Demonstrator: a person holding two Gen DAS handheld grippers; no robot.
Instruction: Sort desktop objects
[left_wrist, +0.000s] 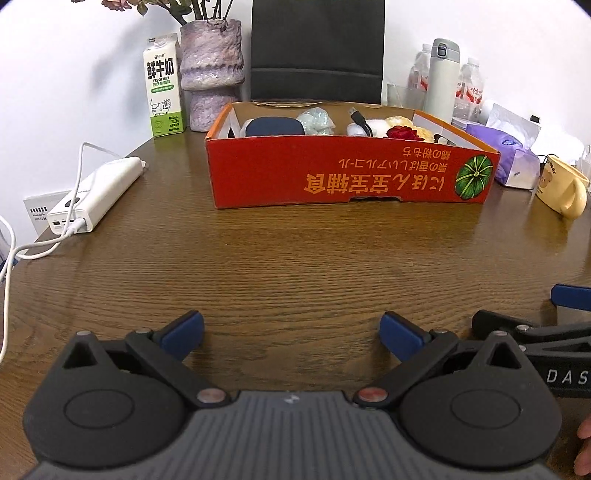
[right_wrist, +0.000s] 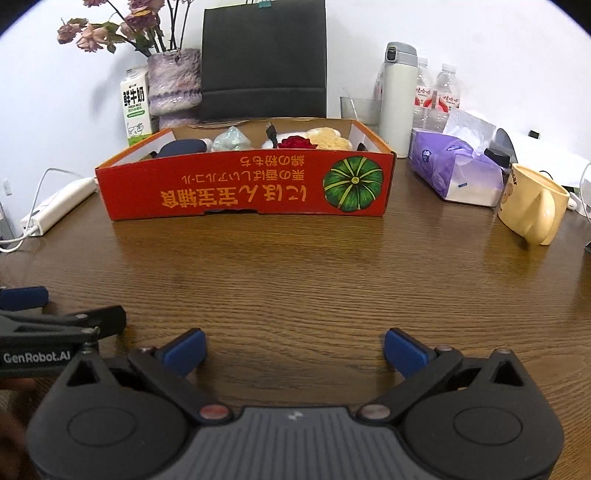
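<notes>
A red cardboard box (left_wrist: 332, 177) stands on the brown wooden table, also in the right wrist view (right_wrist: 236, 188). Inside it lie a dark blue case (left_wrist: 275, 127), a pale green bundle (left_wrist: 316, 120), a black USB cable (left_wrist: 360, 118), a red rose (left_wrist: 402, 133) and a cream fluffy item (left_wrist: 402, 123). My left gripper (left_wrist: 291, 334) is open and empty above bare table, well short of the box. My right gripper (right_wrist: 293, 349) is open and empty, beside the left one, and its side shows in the left wrist view (left_wrist: 535, 332).
A white power bank (left_wrist: 98, 194) with cables lies at the left. A milk carton (left_wrist: 164, 86) and a vase (left_wrist: 212, 74) stand behind the box. A thermos (right_wrist: 397, 98), water bottles (right_wrist: 441, 98), a purple tissue pack (right_wrist: 456, 171) and a yellow mug (right_wrist: 532, 203) are at the right.
</notes>
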